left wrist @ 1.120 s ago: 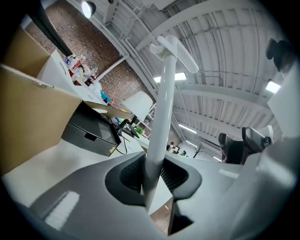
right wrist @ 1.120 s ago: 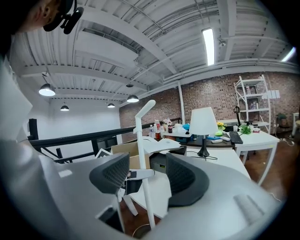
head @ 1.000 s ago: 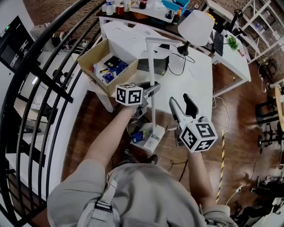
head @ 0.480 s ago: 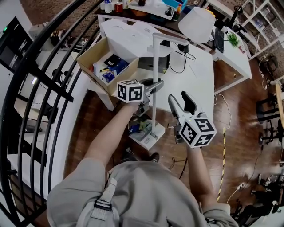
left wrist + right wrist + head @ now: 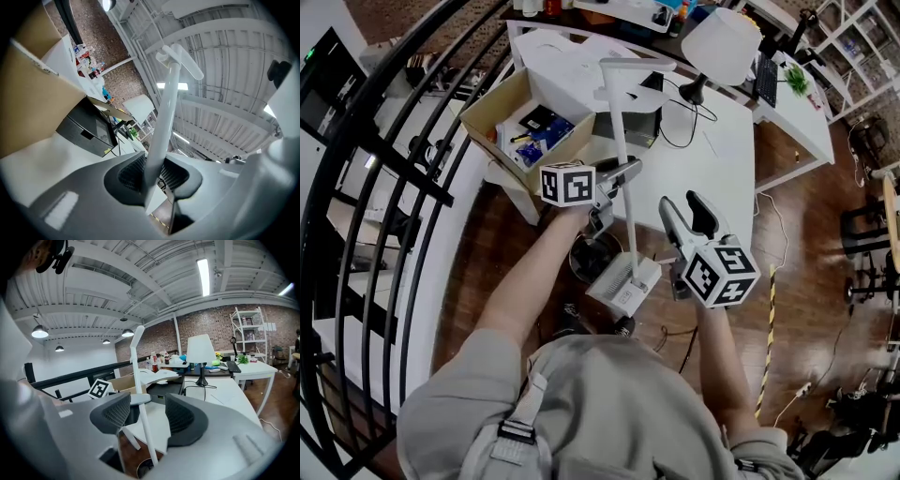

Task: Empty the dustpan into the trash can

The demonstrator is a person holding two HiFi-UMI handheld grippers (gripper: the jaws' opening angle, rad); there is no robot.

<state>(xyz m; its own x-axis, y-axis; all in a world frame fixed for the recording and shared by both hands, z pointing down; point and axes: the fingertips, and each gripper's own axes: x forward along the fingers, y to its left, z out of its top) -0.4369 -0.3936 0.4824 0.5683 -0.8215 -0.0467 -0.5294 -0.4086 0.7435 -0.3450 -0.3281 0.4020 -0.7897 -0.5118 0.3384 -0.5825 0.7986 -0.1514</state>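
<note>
A white long-handled dustpan [image 5: 623, 286] hangs tilted above the wooden floor, its pale underside toward me, just right of a dark round trash can [image 5: 591, 253]. My left gripper [image 5: 622, 174] is shut on the dustpan's handle [image 5: 617, 122] about halfway up. In the left gripper view the handle [image 5: 164, 117] runs up between the pads of the left gripper [image 5: 152, 176], which press on it. My right gripper [image 5: 682, 206] stands open to the right of the handle and holds nothing. From the right gripper [image 5: 147, 416] the handle [image 5: 138, 380] shows ahead, apart from its pads, with the trash can [image 5: 143, 470] below.
A white table [image 5: 717, 159] stands just behind, bearing an open cardboard box [image 5: 525, 127], a black device [image 5: 633, 127] and a white lamp [image 5: 722, 42]. A black railing [image 5: 403, 141] curves along the left. Striped tape [image 5: 766, 347] and cables lie on the floor at right.
The dustpan has tipped over by the trash can: the blue rubbish seen in it earlier no longer shows and its underside faces me. The right gripper sank slightly.
</note>
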